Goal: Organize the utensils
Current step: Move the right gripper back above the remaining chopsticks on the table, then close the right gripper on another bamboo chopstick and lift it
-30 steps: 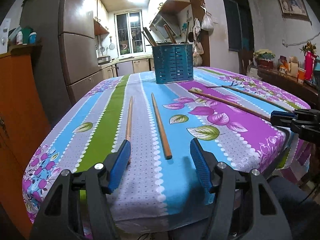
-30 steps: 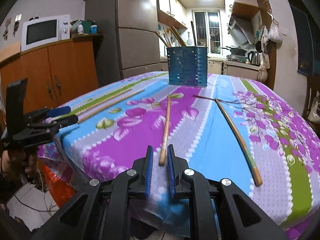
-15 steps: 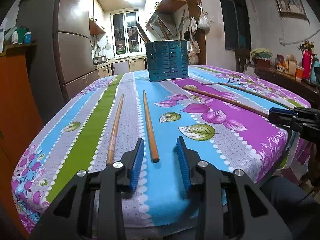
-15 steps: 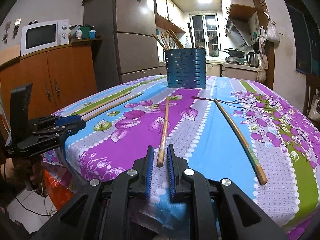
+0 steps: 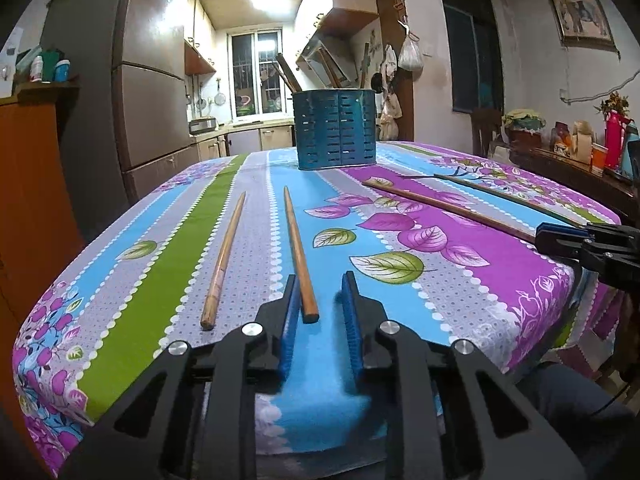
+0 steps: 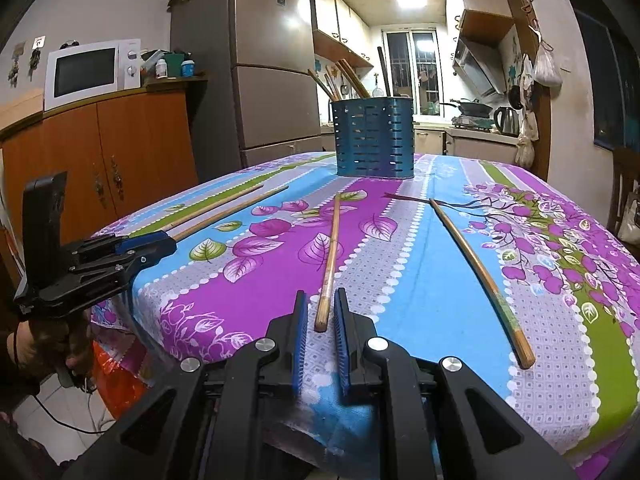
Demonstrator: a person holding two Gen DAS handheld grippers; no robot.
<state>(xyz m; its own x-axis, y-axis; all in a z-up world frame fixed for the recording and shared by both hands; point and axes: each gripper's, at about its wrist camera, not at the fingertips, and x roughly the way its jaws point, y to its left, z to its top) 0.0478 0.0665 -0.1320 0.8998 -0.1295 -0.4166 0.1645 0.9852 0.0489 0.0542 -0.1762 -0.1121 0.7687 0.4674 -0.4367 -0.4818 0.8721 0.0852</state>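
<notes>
Several long wooden chopsticks lie on the flowered tablecloth (image 5: 460, 280). A blue slotted utensil holder (image 5: 335, 129) stands at the far side with sticks in it; it also shows in the right wrist view (image 6: 374, 138). My left gripper (image 5: 320, 300) is narrowly open around the near end of one chopstick (image 5: 298, 248), with its left pad against it. A second chopstick (image 5: 224, 256) lies to its left. My right gripper (image 6: 321, 312) is narrowly open around the near end of another chopstick (image 6: 330, 262). A curved chopstick (image 6: 480, 272) lies to the right.
A fridge (image 6: 276, 64) and an orange cabinet (image 6: 100, 152) with a microwave (image 6: 90, 72) stand to the left. A side table with bottles (image 5: 580, 148) is at the right. The near table edge is just under both grippers.
My left gripper has narrowed from wide open and moved forward onto the chopstick's end. My right gripper has opened slightly and edged forward around its chopstick.
</notes>
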